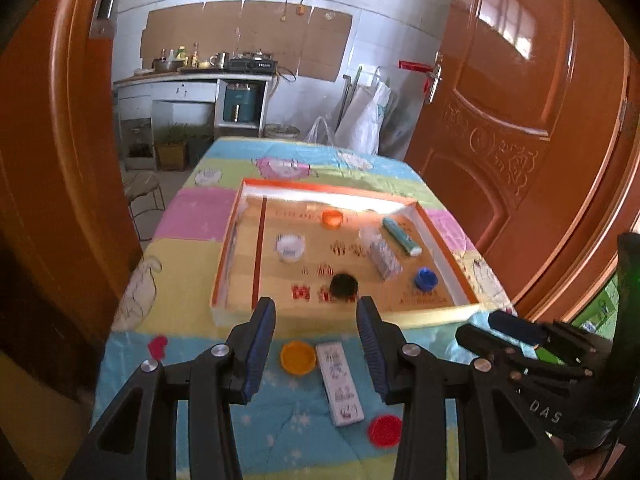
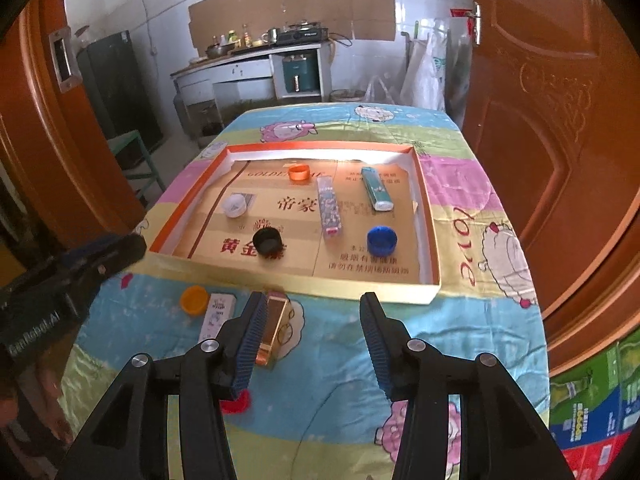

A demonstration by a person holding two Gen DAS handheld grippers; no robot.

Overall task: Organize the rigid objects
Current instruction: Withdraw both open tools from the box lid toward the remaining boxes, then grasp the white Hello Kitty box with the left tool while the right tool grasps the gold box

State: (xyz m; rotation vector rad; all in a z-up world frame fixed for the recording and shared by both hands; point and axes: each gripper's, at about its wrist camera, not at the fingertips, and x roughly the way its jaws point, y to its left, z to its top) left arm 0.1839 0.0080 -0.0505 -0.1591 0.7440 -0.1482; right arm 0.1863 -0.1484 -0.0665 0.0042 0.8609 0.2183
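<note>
As seen, left claw [image 1: 316, 320] half-open, empty.

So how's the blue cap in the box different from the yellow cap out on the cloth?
The blue cap lies inside the orange-rimmed box, near its right wall; the yellow cap sits outside on the cloth, beside a white lighter. The blue cap stands alone, with nothing touching it, while the yellow cap has the lighter close by. The blue is dark, the yellow bright. Both are small round bottle caps lying open side up.
</note>
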